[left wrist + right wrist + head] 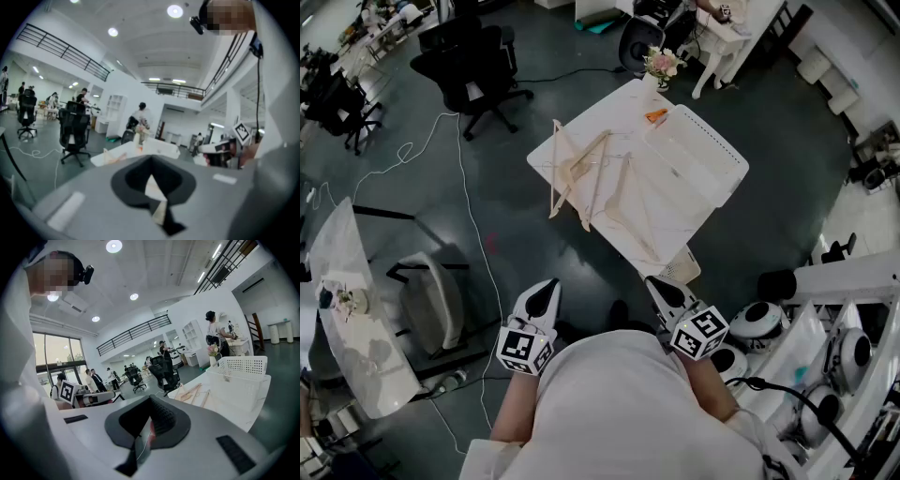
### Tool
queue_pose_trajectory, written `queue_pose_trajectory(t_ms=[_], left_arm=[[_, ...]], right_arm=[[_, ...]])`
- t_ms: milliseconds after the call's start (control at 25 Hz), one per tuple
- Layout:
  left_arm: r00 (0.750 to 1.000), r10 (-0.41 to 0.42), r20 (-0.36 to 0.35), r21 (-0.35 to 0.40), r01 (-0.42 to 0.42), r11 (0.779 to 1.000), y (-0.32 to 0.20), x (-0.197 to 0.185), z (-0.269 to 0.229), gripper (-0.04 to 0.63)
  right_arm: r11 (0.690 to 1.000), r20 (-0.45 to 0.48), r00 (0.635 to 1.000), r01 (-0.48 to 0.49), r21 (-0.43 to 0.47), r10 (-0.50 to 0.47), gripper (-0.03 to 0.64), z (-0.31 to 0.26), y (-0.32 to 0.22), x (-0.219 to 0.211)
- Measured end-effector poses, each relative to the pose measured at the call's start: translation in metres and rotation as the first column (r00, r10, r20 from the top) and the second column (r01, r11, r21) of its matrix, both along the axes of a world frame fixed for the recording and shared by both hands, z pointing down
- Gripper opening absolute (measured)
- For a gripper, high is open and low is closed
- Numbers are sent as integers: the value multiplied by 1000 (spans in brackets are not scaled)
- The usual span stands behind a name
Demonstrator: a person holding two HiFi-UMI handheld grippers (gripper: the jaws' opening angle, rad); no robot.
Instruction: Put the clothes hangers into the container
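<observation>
Two hand-held grippers are pictured close to the body of a person in a white top, short of a white table standing on a grey floor. The left gripper is held with its jaws closed together and nothing between them, as the left gripper view shows. The right gripper is likewise closed to a point and empty. Both are tipped slightly downward toward the table and are kept well apart from everything on it.

The wooden clothes hangers are spread in a loose, overlapping heap on the left half of the tabletop, outside the container, and one end is seen jutting past the table's near-left edge. The container, a white perforated basket, is set along the table's right side, just beside the heap. A small orange object is laid near the basket's far end, and a bunch of flowers is placed at the table's far corner. A black office chair is parked beyond the table, to the left.
</observation>
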State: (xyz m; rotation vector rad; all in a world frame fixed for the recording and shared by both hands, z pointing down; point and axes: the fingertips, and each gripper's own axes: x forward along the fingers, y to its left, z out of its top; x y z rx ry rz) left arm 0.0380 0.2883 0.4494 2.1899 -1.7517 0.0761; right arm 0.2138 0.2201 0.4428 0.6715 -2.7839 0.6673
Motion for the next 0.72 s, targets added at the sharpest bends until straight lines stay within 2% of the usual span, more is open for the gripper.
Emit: queue_pose_trajectory(t_ms=[720], left_arm=[[999, 33, -12, -6, -33, 999, 11, -7, 6, 0]], right_arm=[[1000, -4, 1000, 2, 10, -2, 0, -3, 16, -11]])
